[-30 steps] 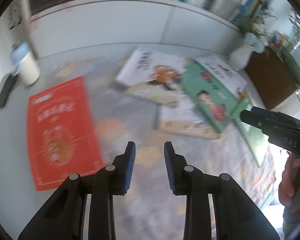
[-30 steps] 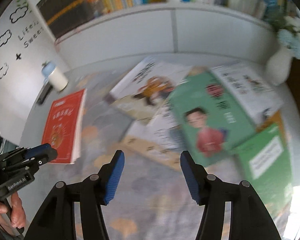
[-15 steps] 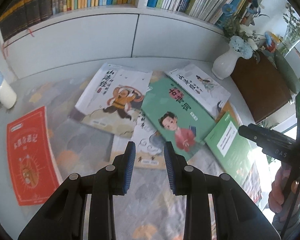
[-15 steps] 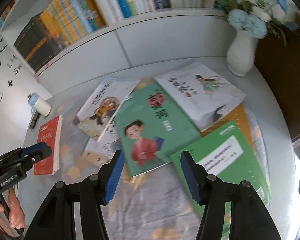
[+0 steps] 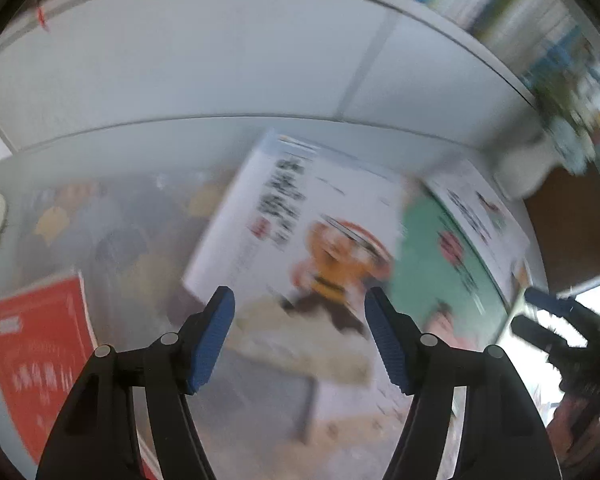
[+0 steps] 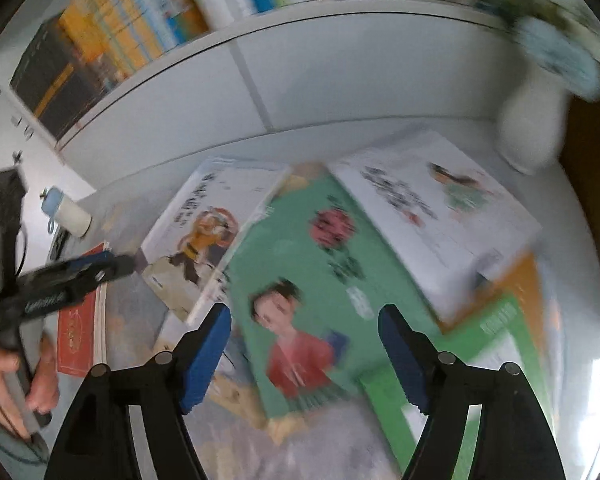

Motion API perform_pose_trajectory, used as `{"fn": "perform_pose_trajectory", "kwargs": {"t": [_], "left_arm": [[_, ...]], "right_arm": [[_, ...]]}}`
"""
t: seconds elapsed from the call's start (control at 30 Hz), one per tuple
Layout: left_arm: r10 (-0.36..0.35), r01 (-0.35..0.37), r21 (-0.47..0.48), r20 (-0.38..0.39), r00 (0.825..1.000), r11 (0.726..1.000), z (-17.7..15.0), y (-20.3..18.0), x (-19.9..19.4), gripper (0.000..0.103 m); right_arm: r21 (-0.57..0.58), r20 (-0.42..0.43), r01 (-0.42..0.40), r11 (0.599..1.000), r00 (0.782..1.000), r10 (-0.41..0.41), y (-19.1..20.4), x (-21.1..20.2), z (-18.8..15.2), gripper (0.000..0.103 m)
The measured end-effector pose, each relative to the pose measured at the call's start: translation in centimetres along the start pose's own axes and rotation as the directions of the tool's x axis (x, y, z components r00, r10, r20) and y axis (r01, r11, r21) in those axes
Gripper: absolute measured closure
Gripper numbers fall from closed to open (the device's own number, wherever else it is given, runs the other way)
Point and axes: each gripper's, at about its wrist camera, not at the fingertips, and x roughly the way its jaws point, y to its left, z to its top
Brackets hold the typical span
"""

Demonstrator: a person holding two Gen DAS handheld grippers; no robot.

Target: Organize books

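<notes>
Moved: both hands have come in closer to the pile of books since half a second ago, and both views are blurry now.
Left gripper (image 5: 298, 336): its jaws are opening, with nothing between them.
Right gripper (image 6: 304, 354): its jaws are opening too, and hold nothing.
White book (image 5: 300, 248): lies flat on the counter (image 5: 112, 216), just ahead of the left gripper, its long side running away and a bit to the left.
Green book (image 6: 312, 276): lies flat right ahead of the right gripper, partly over the white book, long side leaning away to the right.
Nearer hand: I think each gripper aims at the book in front of it.
Looks: white book shows an orange cartoon figure; green book shows a child in red.
Red book (image 5: 36, 364): off to the left gripper's left, apart from the pile.
</notes>
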Motion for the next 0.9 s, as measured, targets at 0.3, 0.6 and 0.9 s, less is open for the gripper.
{"fn": "perform_pose_trajectory", "kwargs": {"t": [0.3,0.6,0.9], "left_arm": [[0.009,-0.009,0.004,-0.011,1.0,1.0,3.5,3.8,5.1,0.041],[-0.053,0.054,0.033,-0.041,0.998,0.998,3.0,3.6,6.7,0.041],[-0.27,0.27,0.027,-0.024,0.963,0.962,0.4,3.1,3.8,0.042]], "right_arm": [[-0.032,-0.06,-0.029,0.999,0.998,0.027,5.0,9.9,4.5,0.044],[-0.058,-0.055,-0.022,0.998,0.998,0.019,5.8,12.7,4.2,0.062],[-0.069,-0.022,0.002,0.998,1.0,-0.003,4.4,12.8,4.4,0.062]]}}
